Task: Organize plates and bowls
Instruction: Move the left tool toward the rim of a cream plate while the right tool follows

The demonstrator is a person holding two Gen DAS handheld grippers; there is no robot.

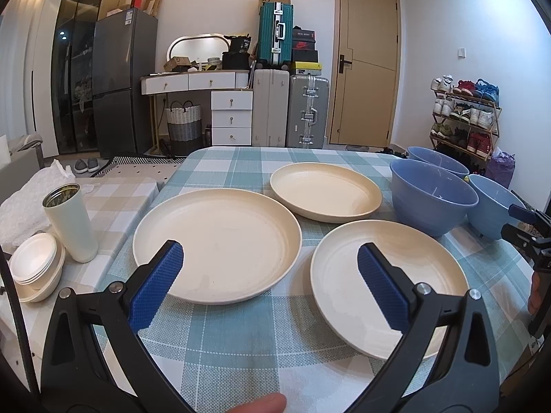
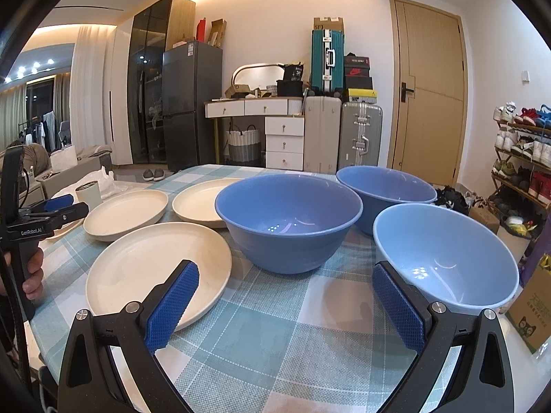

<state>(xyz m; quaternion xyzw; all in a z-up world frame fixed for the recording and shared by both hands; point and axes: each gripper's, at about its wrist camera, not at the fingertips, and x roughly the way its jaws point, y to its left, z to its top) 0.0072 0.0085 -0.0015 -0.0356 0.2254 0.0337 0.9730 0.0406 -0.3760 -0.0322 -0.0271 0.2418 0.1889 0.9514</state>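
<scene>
Three cream plates lie on the checked tablecloth: a left plate (image 1: 217, 241), a far plate (image 1: 325, 191) and a near right plate (image 1: 385, 282). Three blue bowls stand to their right: a middle bowl (image 2: 289, 220), a far bowl (image 2: 385, 189) and a pale blue bowl (image 2: 447, 258). My left gripper (image 1: 270, 258) is open, hovering above the gap between the left and near right plates, holding nothing. My right gripper (image 2: 286, 278) is open too, low over the cloth in front of the middle bowl, with the near right plate (image 2: 158, 268) at its left.
A pale tumbler (image 1: 70, 227) and stacked small white bowls (image 1: 34, 272) sit on a lower side table at the left. A cardboard box (image 2: 530, 306) stands by the table's right edge. Suitcases, a dresser, a fridge and a shoe rack (image 1: 465, 117) are behind.
</scene>
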